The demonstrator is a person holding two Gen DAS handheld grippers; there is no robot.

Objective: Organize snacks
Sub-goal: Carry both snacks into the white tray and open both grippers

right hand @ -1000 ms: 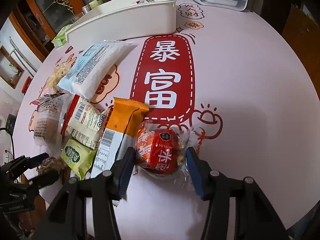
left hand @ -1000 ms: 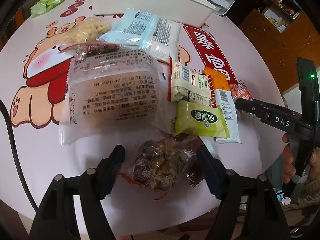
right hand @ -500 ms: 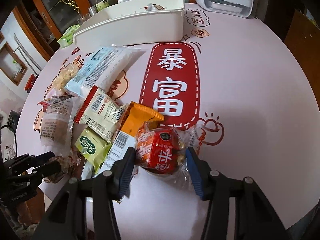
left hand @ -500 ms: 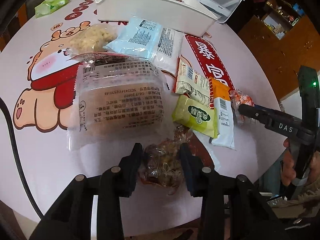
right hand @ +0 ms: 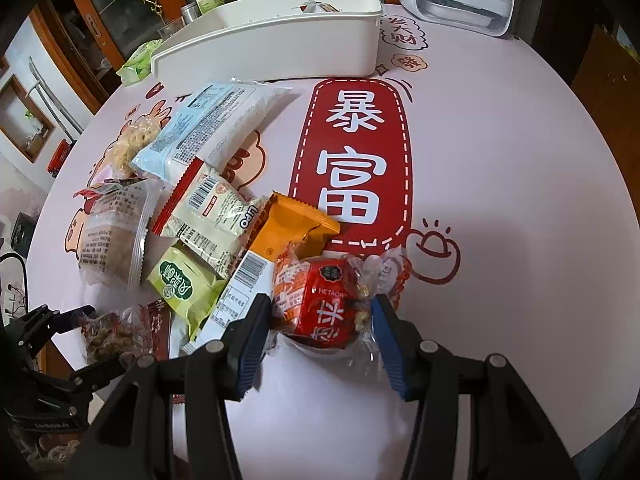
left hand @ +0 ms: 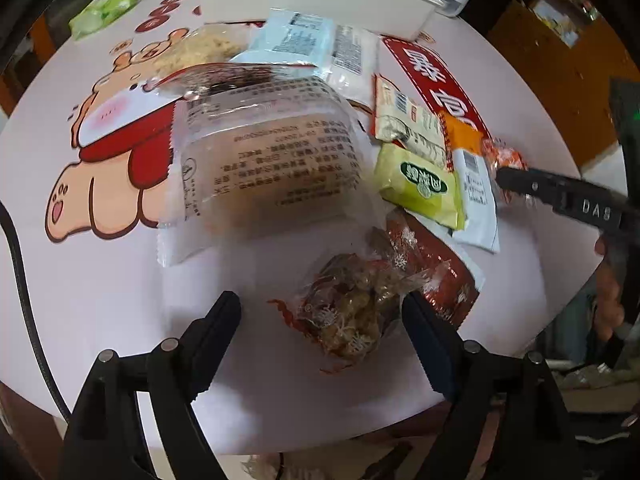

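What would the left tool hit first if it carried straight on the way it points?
Most likely the clear nut snack bag, which lies between the opening jaws of the left tool; neither pad appears to be pressing it. Below it is the table.

wood cabinets point(right hand: 100, 36) bg | pink round table point(right hand: 500, 200) | indoor light
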